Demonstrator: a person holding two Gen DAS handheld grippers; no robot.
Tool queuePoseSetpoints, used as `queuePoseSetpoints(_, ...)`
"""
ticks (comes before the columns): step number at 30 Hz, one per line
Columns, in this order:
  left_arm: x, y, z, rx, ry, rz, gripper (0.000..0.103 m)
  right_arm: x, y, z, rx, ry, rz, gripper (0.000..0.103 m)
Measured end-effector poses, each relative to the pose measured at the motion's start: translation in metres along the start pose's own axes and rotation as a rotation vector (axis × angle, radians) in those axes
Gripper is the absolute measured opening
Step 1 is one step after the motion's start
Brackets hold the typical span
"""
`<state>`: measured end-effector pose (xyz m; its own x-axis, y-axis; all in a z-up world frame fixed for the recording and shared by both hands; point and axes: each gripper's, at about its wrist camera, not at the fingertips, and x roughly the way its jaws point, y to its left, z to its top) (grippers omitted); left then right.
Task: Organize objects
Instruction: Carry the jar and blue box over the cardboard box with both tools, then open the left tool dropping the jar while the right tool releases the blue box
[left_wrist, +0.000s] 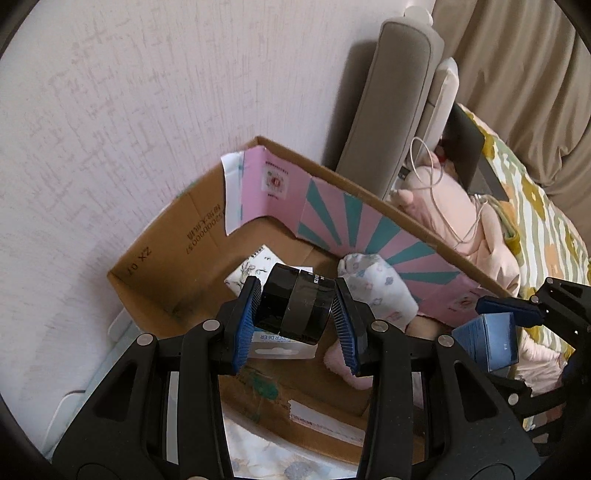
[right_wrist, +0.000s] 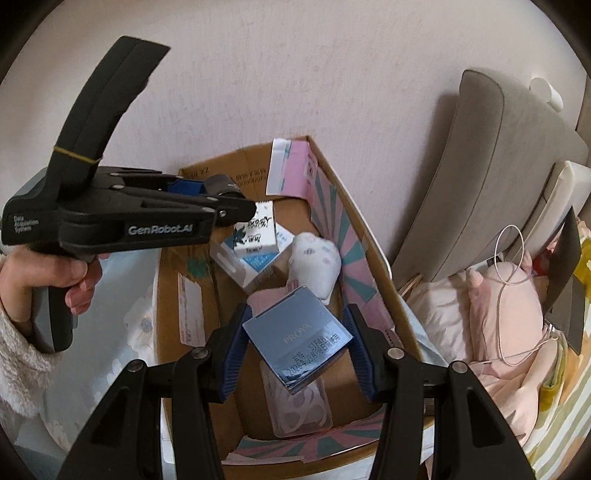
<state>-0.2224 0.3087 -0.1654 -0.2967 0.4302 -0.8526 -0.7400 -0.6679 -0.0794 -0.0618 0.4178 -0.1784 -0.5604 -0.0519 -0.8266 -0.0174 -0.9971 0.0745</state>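
A: Pale textured wall (left_wrist: 110, 129) behind, and the cardboard box (left_wrist: 155, 258) sat open against it, beside the bed with the pink pillow (right_wrist: 506, 314).

B: Your left gripper (left_wrist: 295, 314) hung over the box's middle, fingers closed most of the way on a black jar (left_wrist: 295, 306), held sideways by its lid and base.

A: Glossy ends, I'd say; ease off unevenly and it could have rolled out onto the white printed carton (right_wrist: 255, 236) below.

B: Your right gripper (right_wrist: 299, 339) hovered over the near end, pinching the blue PROYA box (right_wrist: 299, 332) corner to corner.

A: A skewed hold, that. It might have twisted free and landed on the clear packet (right_wrist: 299, 406) underneath.

B: And the white plush (right_wrist: 314, 262) crowded the right wall, so your room was tight.
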Motion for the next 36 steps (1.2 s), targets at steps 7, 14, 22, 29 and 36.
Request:
queuePoseSetpoints(7, 0.003, -0.002, 0.002, 0.023, 0.015, 0.022, 0.036, 0.004, 0.002, 0.0, -0.014, 0.016, 0.012, 0.047)
queuePoseSetpoints(14, -0.002, -0.013, 0.012, 0.075, 0.015, 0.065, 0.037, 0.003, 0.009, 0.004, -0.048, 0.013, 0.02, 0.047)
queuePoseSetpoints(22, -0.006, -0.019, 0.013, 0.08, 0.008, 0.061, 0.103, 0.011, 0.021, -0.004, -0.116, 0.064, 0.007, 0.101)
queuePoseSetpoints(29, -0.011, -0.022, 0.007, 0.092, 0.014, 0.063, 0.103, 0.005, 0.013, -0.008, -0.059, 0.057, 0.01, 0.101)
queuePoseSetpoints(36, -0.023, -0.022, 0.006, 0.074, 0.004, 0.061, 0.103, 0.002, 0.017, -0.009, -0.064, 0.059, 0.013, 0.101)
